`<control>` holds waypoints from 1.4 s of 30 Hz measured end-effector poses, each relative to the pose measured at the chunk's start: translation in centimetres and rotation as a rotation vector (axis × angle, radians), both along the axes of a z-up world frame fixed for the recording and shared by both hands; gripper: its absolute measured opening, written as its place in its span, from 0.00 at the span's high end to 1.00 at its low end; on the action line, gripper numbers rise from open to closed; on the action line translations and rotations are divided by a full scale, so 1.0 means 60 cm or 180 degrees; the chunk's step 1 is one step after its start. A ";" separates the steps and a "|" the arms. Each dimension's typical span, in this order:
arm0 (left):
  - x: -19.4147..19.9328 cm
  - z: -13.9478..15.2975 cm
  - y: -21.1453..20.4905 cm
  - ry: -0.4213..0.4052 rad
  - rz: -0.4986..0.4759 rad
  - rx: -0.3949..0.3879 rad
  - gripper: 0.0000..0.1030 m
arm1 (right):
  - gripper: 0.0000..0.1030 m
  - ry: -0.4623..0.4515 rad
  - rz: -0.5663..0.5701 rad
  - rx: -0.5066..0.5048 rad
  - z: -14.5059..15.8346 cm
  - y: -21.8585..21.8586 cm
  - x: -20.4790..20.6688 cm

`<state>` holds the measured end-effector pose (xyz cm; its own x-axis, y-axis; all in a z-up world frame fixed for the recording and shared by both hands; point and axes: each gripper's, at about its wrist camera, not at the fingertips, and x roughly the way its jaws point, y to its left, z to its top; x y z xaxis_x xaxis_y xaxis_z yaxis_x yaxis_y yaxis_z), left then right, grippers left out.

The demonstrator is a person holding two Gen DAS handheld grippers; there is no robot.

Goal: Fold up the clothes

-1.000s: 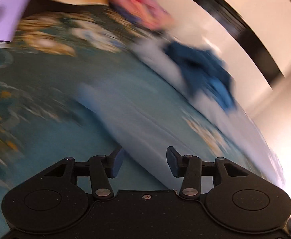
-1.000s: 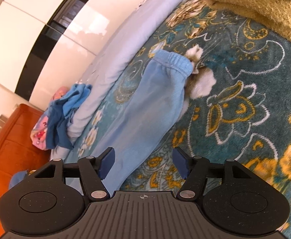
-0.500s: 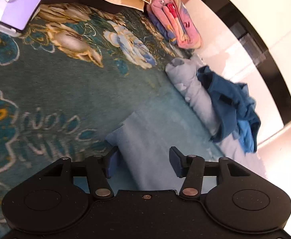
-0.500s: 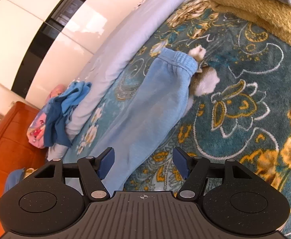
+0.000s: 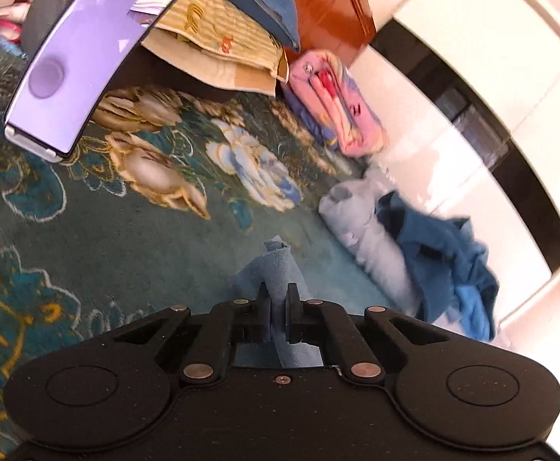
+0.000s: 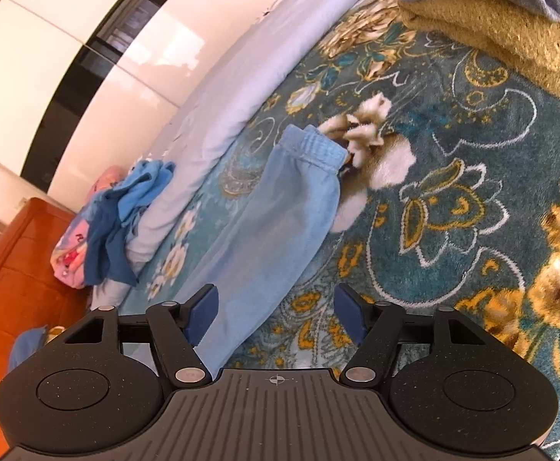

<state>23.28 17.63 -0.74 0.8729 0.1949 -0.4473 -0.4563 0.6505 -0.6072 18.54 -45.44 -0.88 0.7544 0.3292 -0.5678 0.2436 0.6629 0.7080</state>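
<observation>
Light blue sweatpants lie stretched out on a teal floral blanket, folded lengthwise, elastic waistband at the far end. My right gripper is open and empty, hovering over the lower part of the pants. My left gripper is shut on the leg end of the sweatpants; the cloth is pinched between the jaws and bunches up above them.
A heap of blue clothes lies on a rolled pale blue quilt at the bed edge. A pink folded garment, striped yellow cloth and a purple phone lie beyond. Mustard and grey folded items sit at the far right.
My left gripper has closed on the leg end of the sweatpants, which now bunch up between the jaws. The right gripper has barely moved and stays open.
</observation>
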 end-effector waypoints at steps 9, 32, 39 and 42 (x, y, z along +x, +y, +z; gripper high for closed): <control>0.037 0.123 -0.226 -0.0456 -0.1178 0.0974 0.96 | 0.37 -0.0003 0.0072 0.0083 -0.016 0.013 0.011; 0.028 0.053 -0.516 -0.0186 -0.2581 0.1505 0.40 | 0.36 -0.0305 0.0339 0.0186 0.006 0.015 0.029; -0.015 0.022 -0.392 0.0342 -0.1960 0.2045 0.36 | 0.36 -0.0355 0.0947 0.0382 -0.007 0.145 0.120; -0.002 -0.006 -0.364 0.0615 -0.1912 0.1839 0.36 | 0.36 -0.0156 0.1036 0.0507 -0.025 0.189 0.151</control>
<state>23.14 -4.19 -1.10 0.8198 -0.0331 -0.5717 0.0035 0.9986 -0.0528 27.57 -34.07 -2.38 0.6207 0.6379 -0.4559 0.0011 0.5807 0.8141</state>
